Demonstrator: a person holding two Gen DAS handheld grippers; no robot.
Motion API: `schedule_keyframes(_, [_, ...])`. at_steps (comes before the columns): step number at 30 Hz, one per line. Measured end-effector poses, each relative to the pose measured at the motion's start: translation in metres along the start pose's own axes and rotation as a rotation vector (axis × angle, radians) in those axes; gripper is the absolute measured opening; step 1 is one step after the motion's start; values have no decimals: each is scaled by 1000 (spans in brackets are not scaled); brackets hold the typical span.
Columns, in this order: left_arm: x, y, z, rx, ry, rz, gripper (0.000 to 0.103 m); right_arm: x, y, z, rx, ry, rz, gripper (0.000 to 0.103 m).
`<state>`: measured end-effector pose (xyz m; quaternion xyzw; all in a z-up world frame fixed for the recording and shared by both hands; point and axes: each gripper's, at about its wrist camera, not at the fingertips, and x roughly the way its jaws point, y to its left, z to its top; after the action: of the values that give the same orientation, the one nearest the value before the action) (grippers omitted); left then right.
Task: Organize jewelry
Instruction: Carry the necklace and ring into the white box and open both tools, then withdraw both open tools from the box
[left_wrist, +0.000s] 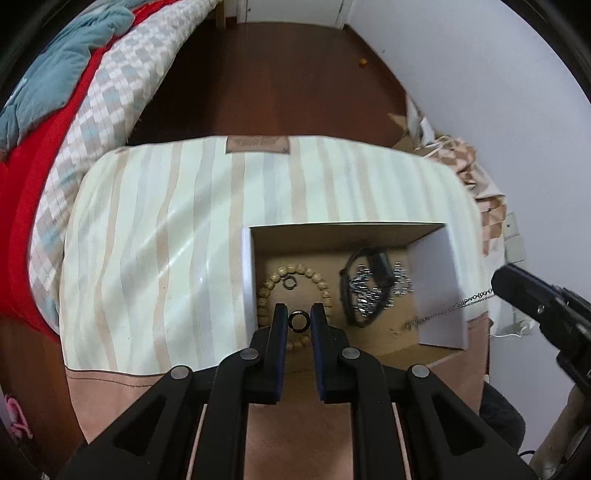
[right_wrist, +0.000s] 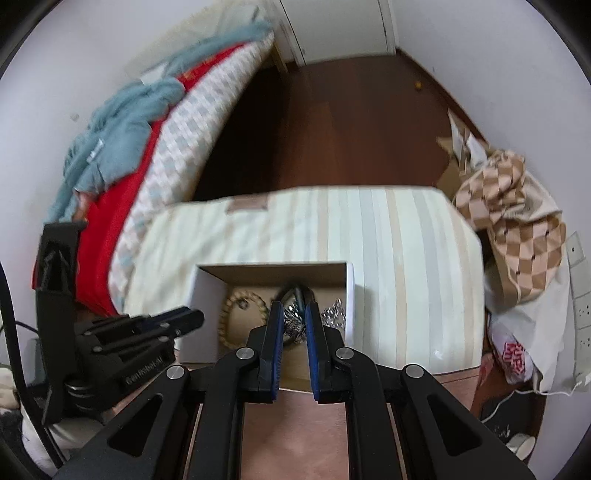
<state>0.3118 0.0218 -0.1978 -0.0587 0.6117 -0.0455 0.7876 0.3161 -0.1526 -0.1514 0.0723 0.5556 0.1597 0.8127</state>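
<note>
An open cardboard box (left_wrist: 436, 273) sits on a striped cushion (left_wrist: 166, 240). Inside lie a wooden bead bracelet (left_wrist: 317, 284), a small dark ring (left_wrist: 289, 282), a black strap (left_wrist: 365, 266) and a silver chain heap (left_wrist: 369, 291). My left gripper (left_wrist: 299, 319) is shut on a dark ring (left_wrist: 298, 320), held over the bead bracelet. My right gripper (right_wrist: 294, 321) is shut on a silver chain (right_wrist: 293, 326), over the box (right_wrist: 349, 295). In the left wrist view the chain (left_wrist: 461, 303) hangs from the right gripper's black tip (left_wrist: 517, 288) over the box wall.
A bed with a checked sheet (left_wrist: 110, 96), a red blanket (left_wrist: 22, 206) and a teal blanket (left_wrist: 55, 59) lies to the left. Dark wood floor (left_wrist: 280, 81) is beyond the cushion. A checked cloth bag (right_wrist: 513, 221) and cardboard (right_wrist: 458, 155) stand to the right by the white wall.
</note>
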Motion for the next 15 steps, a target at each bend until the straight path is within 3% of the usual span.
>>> schedule_keyframes(8, [2,6,11,-41,33,30,14,36,-11,-2,3,114,-21,13])
schedule_keyframes(10, [-4,7,12,-46,16,39,22,37,-11,-2,2,133,-29,14])
schedule_keyframes(12, [-12,8,13,-47,-3,62,49,38,-10,-2,2,156,-38,14])
schedule_keyframes(14, [-20,10,14,-52,-36,69,63,35,-9,-2,-1,158,-50,23])
schedule_keyframes(15, [-25,10,15,-51,-49,79,65,32,-8,-2,-5,153,-58,35])
